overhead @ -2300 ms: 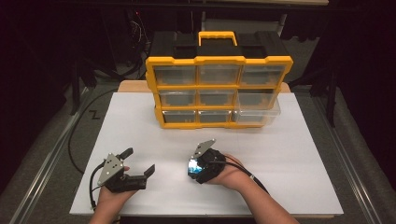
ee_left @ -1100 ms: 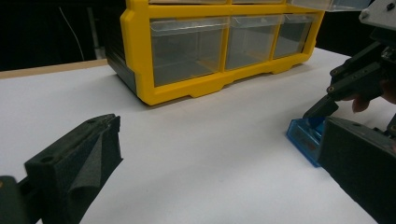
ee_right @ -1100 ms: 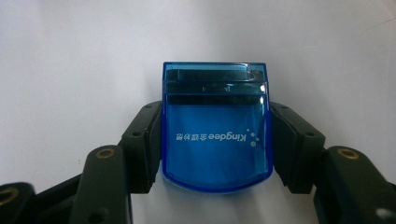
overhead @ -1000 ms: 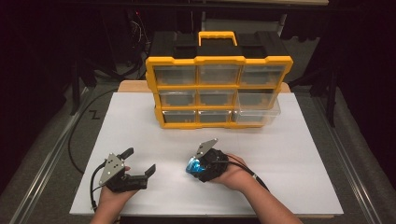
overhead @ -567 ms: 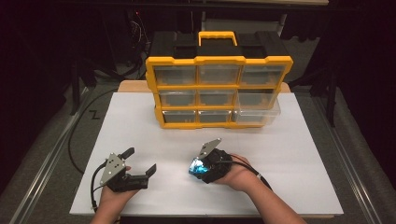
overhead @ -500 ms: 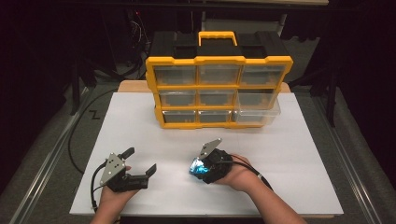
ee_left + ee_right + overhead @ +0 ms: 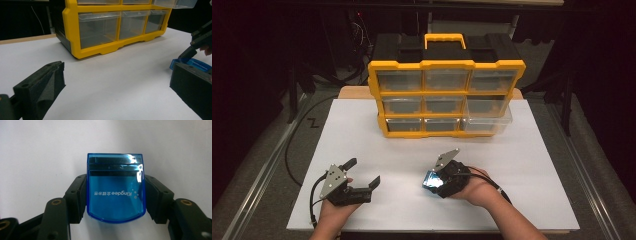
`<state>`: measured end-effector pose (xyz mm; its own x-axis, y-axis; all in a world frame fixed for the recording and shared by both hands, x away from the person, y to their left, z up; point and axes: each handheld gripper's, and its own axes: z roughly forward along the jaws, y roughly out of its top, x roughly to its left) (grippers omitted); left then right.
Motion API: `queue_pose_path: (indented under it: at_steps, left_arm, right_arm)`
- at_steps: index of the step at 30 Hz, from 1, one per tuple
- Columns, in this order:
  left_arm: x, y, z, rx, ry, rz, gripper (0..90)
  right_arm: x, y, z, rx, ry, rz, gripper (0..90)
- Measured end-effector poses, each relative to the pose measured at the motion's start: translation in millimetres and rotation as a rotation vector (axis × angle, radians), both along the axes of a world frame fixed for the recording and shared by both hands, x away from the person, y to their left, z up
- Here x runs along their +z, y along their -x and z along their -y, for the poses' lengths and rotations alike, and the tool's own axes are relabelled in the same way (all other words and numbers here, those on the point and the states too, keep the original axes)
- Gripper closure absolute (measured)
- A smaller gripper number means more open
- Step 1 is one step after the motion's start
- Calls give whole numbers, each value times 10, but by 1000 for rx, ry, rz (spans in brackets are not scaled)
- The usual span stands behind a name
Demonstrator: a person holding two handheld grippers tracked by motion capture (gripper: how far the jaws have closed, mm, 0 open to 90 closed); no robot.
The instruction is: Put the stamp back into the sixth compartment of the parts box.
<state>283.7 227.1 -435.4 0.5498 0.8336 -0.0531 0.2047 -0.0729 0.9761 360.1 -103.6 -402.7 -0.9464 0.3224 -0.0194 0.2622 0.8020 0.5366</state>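
Item: blue translucent case (image 7: 115, 187), one printed line in white reading "Kingdee", running across its flat face. In the right gripper view the word is showing upside down, with a short row of small Chinese characters sitting just beside it, too small to read, and a cluster of white dots standing at the other end of the word. No other lettering or number is showing legibly anywhere else.

So the blue translucent plastic box (image 7: 115, 187) is a small flat case with rounded corners, "Kingdee" printed on it in white, plus a glossy darker band along one end. It's clamped by its two sides, held just above the white table, well short of the yellow drawer organizer.
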Motion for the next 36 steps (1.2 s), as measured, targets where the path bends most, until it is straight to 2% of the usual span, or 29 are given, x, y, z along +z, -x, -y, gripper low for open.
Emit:
queue_pose_path:
  at_steps: [7, 14, 24, 31, 36]
  left_arm:
    - [-6, -8, 16, -4, -5, -3, 3]
    - [-7, -19, 15, -3, -1, 0, 3]
    - [-7, -13, 18, -5, 2, 1, 3]
    - [-9, -15, 22, -7, 2, -2, 3]
    - [-3, -7, 20, -5, 7, 3, 3]
  right_arm:
    - [15, 14, 135, 2, 11, -5, 438]
    - [21, 41, 272, -15, 13, -9, 438]
    - [45, 52, 495, -40, 41, -15, 438]
    - [58, 39, 647, -74, 52, -21, 438]
    - [77, 26, 722, -73, 57, -18, 438]
